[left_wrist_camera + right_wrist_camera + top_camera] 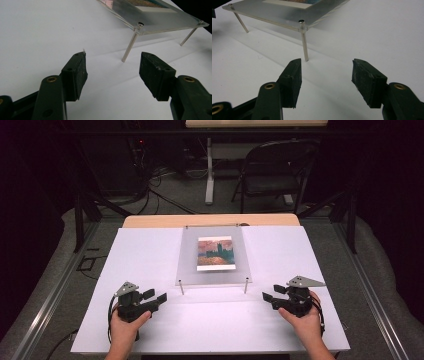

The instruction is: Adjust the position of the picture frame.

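Left tool (156, 297) and right tool (268, 295) released, flanking the acrylic frame (214, 256) on white desk (150, 255); its near legs (181, 287) stood between them.

Bright table, dark surroundings, soft focus.

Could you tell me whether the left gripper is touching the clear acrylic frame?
Apart. In the left gripper view, bare white table lies between the left gripper, whose open fingers hold nothing, and the acrylic frame.

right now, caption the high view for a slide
Two open claws, left claw and right claw, rest on the white table before a clear acrylic frame on metal legs.
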`<state>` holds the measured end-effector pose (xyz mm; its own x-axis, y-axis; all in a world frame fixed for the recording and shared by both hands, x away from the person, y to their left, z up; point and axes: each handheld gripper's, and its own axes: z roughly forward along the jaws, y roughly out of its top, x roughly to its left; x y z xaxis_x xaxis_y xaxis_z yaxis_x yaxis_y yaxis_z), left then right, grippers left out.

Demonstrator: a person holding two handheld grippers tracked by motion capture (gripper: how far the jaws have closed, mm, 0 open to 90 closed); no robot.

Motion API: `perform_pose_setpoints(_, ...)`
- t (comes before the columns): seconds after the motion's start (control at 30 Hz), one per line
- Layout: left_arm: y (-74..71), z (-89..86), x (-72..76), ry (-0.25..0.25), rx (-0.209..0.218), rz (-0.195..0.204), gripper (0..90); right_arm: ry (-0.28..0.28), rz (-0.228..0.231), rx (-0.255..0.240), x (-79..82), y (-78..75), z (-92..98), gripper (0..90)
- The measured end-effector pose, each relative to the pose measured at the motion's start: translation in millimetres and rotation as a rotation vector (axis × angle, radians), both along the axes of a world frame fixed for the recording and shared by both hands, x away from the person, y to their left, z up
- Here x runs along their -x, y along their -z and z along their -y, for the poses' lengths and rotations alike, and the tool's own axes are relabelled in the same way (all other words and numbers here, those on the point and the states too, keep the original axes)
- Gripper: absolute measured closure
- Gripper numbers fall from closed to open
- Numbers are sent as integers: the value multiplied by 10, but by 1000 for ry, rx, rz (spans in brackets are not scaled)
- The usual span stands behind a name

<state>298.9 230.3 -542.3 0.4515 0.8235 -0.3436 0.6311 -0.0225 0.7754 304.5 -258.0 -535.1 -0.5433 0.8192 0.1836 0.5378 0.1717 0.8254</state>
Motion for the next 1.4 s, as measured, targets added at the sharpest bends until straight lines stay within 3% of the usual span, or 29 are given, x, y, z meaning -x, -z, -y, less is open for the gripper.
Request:
perform_pose_setpoints(0.2,38,10,-35,4,19,-24,384,19,-11,-19,-46,14,-4,398)
perform_pose_setpoints(0.33,43,5,-134,-15,25,-48,380,28,-17,-29,-108,3,-1,381)
perform_pose_setpoints(0.43,15,18,-240,-17,56,-79,371,37,-31,-29,-197,-26,-1,370)
perform_pose_setpoints(0.63,-134,75,-443,9,12,-69,361,73,-64,-44,-307,-35,-3,353)
perform_pose_setpoints(0.77,-191,95,-594,15,16,-91,339,81,-78,-11,-422,-87,-29,326)
perform_pose_setpoints(0.93,-242,94,-768,-5,-10,-126,331,71,-104,-8,-605,-208,-100,317)
perform_pose_setpoints(1.13,-330,59,-933,-56,10,-166,331,65,-105,44,-757,-299,-139,320)
perform_pose_setpoints(1.27,-408,87,-1000,-70,-26,-159,331,60,-106,73,-865,-366,-147,321)
perform_pose_setpoints(1.4,-469,134,-1090,-82,-61,-156,331,73,-117,70,-993,-422,-148,323)
